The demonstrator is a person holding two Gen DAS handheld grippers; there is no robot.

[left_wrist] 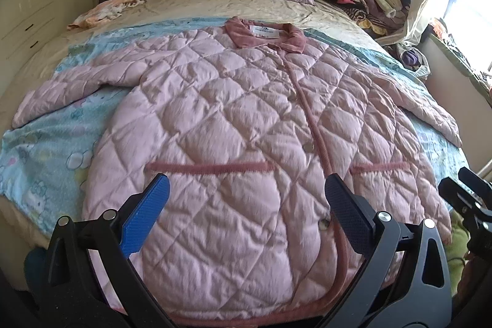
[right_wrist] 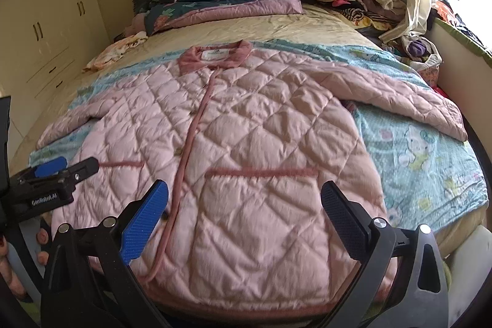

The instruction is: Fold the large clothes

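Both tongs hang wide apart above the hem, holding nothing: left tongs over the jacket's left half, right tongs over its right pocket. Pink quilted jacket lies flat, front up, on the bed, long axis 6 to 12 o'clock, collar at 12, sleeves spread toward 9 and 3.

The only text that reads clearly is "GenRobot.AI", in white letters on the black body of the left tongs, seen at the left edge of the right wrist view. A white label sits inside the collar of the pink quilted jacket; it carries a small dark logo and a line of print, too small and blurred to read in either view.
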